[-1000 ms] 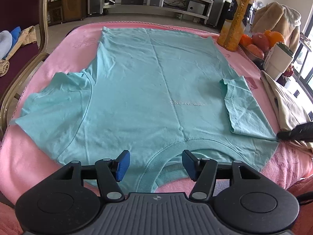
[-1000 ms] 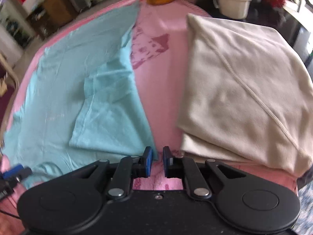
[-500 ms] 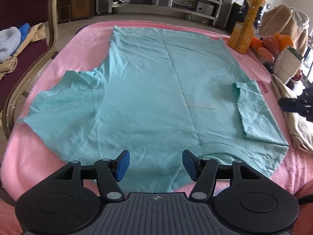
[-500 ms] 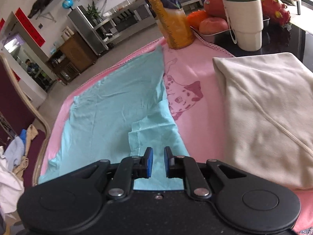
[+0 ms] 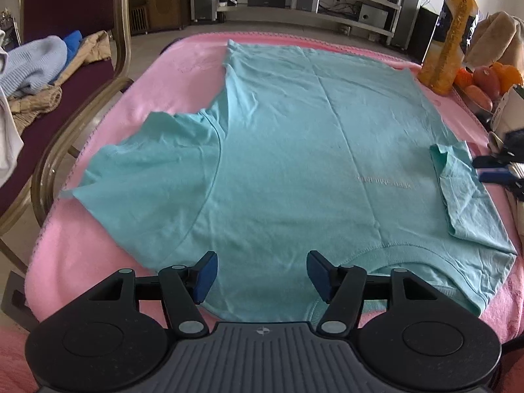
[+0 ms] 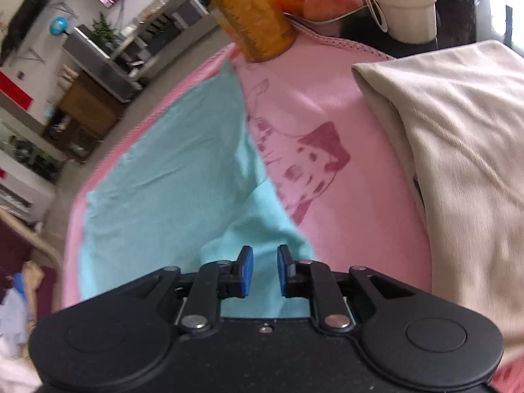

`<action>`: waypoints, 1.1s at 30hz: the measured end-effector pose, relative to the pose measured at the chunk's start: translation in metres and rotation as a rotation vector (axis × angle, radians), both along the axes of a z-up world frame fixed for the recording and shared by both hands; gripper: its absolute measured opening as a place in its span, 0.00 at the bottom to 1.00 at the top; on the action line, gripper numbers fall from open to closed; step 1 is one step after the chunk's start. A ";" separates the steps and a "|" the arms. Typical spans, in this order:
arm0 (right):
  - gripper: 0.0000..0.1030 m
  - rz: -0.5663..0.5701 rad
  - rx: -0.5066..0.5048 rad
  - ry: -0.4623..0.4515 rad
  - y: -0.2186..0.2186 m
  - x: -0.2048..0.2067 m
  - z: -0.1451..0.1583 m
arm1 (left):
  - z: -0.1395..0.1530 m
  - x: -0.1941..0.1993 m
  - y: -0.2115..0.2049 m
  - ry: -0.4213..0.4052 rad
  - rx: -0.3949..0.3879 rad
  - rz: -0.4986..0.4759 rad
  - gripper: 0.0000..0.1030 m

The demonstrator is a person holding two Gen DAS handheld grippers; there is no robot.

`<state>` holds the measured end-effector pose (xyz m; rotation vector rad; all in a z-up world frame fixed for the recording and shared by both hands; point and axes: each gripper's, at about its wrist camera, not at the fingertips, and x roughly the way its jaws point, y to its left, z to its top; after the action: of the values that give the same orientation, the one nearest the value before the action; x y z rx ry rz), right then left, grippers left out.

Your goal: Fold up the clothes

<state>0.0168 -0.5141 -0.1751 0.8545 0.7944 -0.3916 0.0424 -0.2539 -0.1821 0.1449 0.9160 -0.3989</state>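
Observation:
A teal T-shirt (image 5: 294, 150) lies flat on the pink blanket (image 5: 170, 75), collar nearest me. Its left sleeve (image 5: 154, 160) is spread out; its right sleeve (image 5: 465, 193) is folded in over the body. My left gripper (image 5: 260, 276) is open and empty above the near shoulder, left of the collar. My right gripper (image 6: 264, 270) is open a little and empty above the folded sleeve (image 6: 258, 226); it also shows at the right edge of the left wrist view (image 5: 497, 170).
A folded beige garment (image 6: 458, 150) lies right of the shirt. An orange juice bottle (image 5: 452, 36), fruit (image 5: 491, 78) and a white cup (image 6: 406, 0) stand at the far right. A chair (image 5: 65, 65) piled with clothes stands at the left.
My left gripper has moved left along the shirt's near edge, away from the collar. My right gripper has lifted and moved forward over the folded sleeve, and its jaws have opened slightly.

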 end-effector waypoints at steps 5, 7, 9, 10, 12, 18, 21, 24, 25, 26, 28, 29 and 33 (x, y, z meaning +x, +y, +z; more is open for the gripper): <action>0.24 0.116 0.000 0.019 0.029 -0.033 0.005 | -0.003 0.002 -0.003 0.015 0.025 0.007 0.60; 0.24 0.160 0.008 0.052 0.038 -0.032 0.000 | -0.007 0.002 -0.005 0.032 0.049 -0.003 0.62; 0.24 0.188 0.011 0.091 0.047 -0.033 -0.006 | -0.007 0.000 -0.008 0.024 0.084 -0.025 0.64; 0.25 0.197 0.001 0.092 0.050 -0.033 -0.006 | -0.007 -0.001 -0.008 0.023 0.092 -0.031 0.64; 0.25 0.210 0.005 0.043 0.053 -0.037 0.004 | -0.003 -0.002 -0.005 0.028 0.087 -0.034 0.64; 0.31 0.263 0.013 -0.262 0.066 -0.063 0.050 | 0.022 0.000 0.013 0.009 0.008 -0.004 0.64; 0.37 0.301 0.004 -0.345 0.070 -0.066 0.064 | 0.030 0.001 0.020 -0.002 -0.020 0.018 0.65; 0.44 0.314 -0.006 -0.371 0.069 -0.064 0.065 | 0.023 0.004 0.022 0.021 -0.028 0.029 0.64; 0.44 0.312 -0.004 -0.363 0.068 -0.063 0.062 | 0.021 0.004 0.021 0.023 -0.020 0.029 0.64; 0.44 0.307 -0.002 -0.347 0.067 -0.061 0.058 | 0.019 0.005 0.020 0.023 -0.012 0.029 0.64; 0.44 0.296 0.003 -0.315 0.065 -0.058 0.050 | 0.016 0.005 0.019 0.022 0.000 0.028 0.64; 0.44 0.296 0.001 -0.304 0.066 -0.058 0.047 | 0.016 0.004 0.019 0.019 0.004 0.025 0.64; 0.44 0.320 -0.020 -0.312 0.075 -0.061 0.050 | 0.016 0.003 0.020 0.015 0.005 0.021 0.64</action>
<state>-0.0442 -0.4392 -0.1256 0.7314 0.6215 0.0180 0.0454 -0.2344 -0.1664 0.1366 0.9322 -0.3787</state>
